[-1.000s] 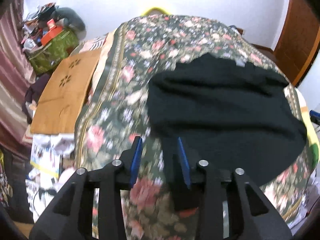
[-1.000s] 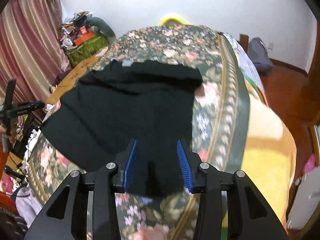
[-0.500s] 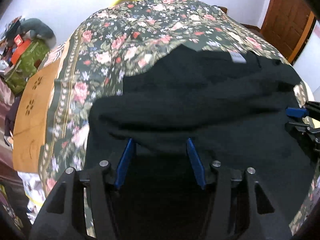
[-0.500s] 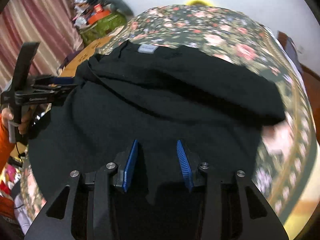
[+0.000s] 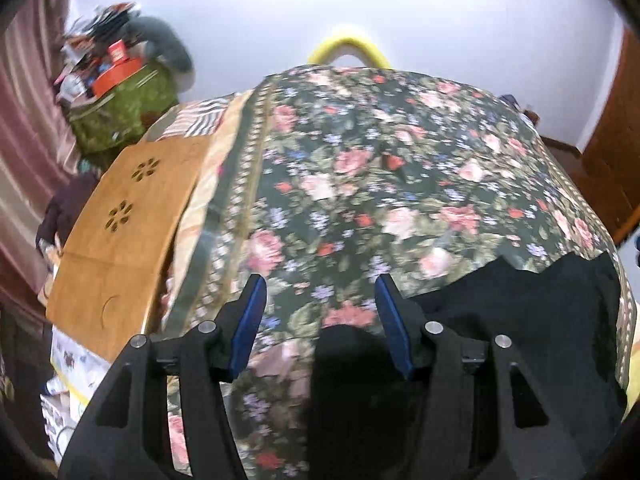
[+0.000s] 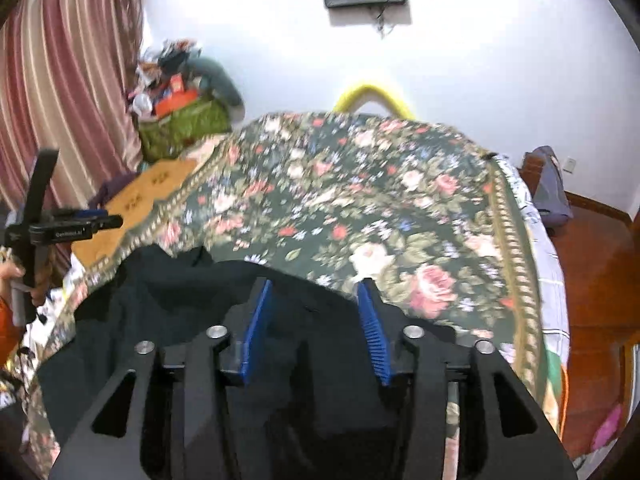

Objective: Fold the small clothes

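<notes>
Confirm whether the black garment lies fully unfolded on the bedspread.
No: the black garment lies bunched at the floral bedspread's near edge.

Even indoor light, motion blur, fisheye-warped edges

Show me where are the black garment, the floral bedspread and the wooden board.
black garment (image 6: 168, 312), right wrist view, on its left part.
floral bedspread (image 5: 380, 168), left wrist view, on its bare middle.
wooden board (image 5: 120, 232), left wrist view, on its centre.

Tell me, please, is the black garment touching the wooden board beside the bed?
Apart. The left wrist view shows the black garment lying on the floral bedspread, with patterned cover and its border between it and the wooden board.
</notes>
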Motion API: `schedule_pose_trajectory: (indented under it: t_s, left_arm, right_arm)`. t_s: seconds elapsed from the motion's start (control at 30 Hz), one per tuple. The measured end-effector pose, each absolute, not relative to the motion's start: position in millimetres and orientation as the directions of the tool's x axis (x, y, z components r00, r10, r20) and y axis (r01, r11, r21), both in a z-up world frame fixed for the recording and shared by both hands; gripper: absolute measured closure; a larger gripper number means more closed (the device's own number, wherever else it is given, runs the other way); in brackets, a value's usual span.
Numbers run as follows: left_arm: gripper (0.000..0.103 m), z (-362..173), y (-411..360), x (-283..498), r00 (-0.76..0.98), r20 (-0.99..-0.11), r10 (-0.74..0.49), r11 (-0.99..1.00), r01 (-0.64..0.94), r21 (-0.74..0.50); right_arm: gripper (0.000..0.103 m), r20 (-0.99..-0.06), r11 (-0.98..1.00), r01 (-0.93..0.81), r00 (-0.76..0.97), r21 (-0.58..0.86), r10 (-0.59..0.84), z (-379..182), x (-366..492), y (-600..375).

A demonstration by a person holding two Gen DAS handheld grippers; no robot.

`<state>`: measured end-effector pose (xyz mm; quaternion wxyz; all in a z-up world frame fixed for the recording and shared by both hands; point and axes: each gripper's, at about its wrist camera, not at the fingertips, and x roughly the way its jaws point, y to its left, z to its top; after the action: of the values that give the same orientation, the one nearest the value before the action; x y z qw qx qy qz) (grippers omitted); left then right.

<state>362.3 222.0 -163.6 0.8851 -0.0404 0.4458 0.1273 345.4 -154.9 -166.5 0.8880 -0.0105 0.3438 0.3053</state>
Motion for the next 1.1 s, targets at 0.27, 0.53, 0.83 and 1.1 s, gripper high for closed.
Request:
schedule_pose_trajectory:
  t_s: [0.27, 0.53, 0.83, 1.1]
  left_arm:
    - [0.039, -219, 239, 357, 0.444, -0.891, 0.093, 0.961, -0.273, -0.035]
    - [0.049, -255, 225, 369, 0.404, -0.914, 0.040, 0.966, -0.249, -0.068]
    - [0.100, -225, 204, 370, 0.488, -0.871, 0.057, 0.980, -0.193, -0.044]
    - [0.100, -152, 196, 335, 0.694, -0.676, 0.248, 0.967, -0.217, 0.132]
  right_arm:
    - [0.042, -0.706, 0.858, -0.477, 0.540, 0.191, 0.457, -206, 341, -192]
    - [0.042, -0.736, 0.884, -0.390, 0.515, 0.256, 0.440, -242, 362, -210]
    - [0.089, -0.681, 0.840, -0.416, 0.503, 0.349, 0.532, -245, 381, -186]
    - [0.094, -0.621, 0.852, -0.455, 0.596, 0.261, 0.509, -217, 364, -190]
